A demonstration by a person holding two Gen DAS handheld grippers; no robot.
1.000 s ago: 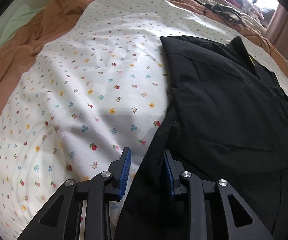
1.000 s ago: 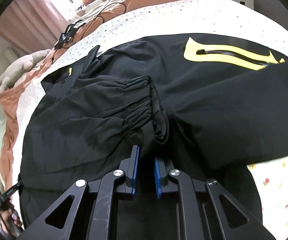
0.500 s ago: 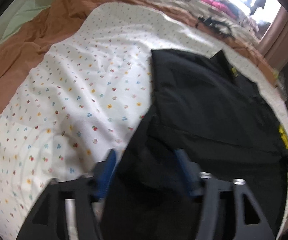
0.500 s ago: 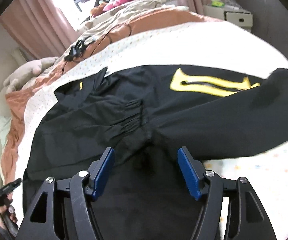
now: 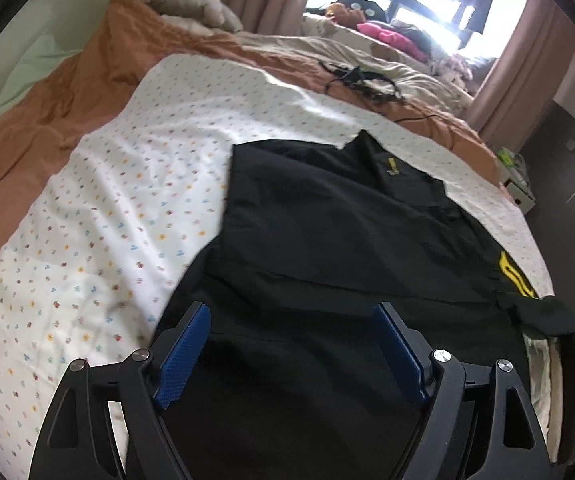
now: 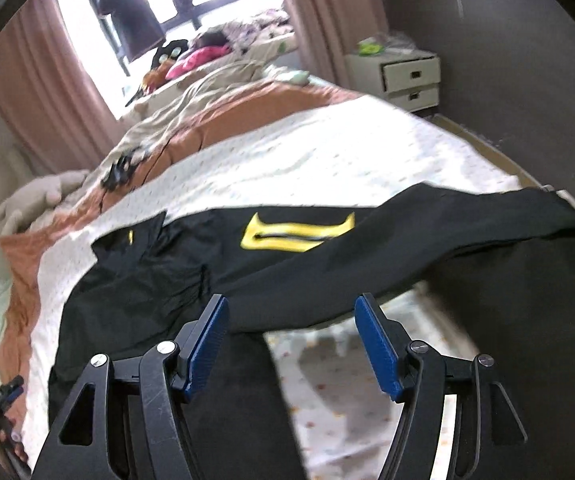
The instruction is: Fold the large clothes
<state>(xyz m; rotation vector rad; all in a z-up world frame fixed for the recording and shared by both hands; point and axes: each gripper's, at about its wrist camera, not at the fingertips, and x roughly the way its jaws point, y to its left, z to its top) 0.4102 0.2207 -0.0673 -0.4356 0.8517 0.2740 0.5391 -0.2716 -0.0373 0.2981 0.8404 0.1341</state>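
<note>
While both grippers gape, black jacket [image 5: 327, 240] below, ungripped.

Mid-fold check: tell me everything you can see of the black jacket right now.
The black jacket looks like thin, smooth woven fabric. It lies spread flat on the floral sheet, collar toward the far end with a small yellow tag. A yellow-outlined zip pocket shows on the front. One sleeve stretches across toward the bed's edge; a gathered cuff lies on the body. Both grippers, left and right, are open above it, gripping nothing.
</note>
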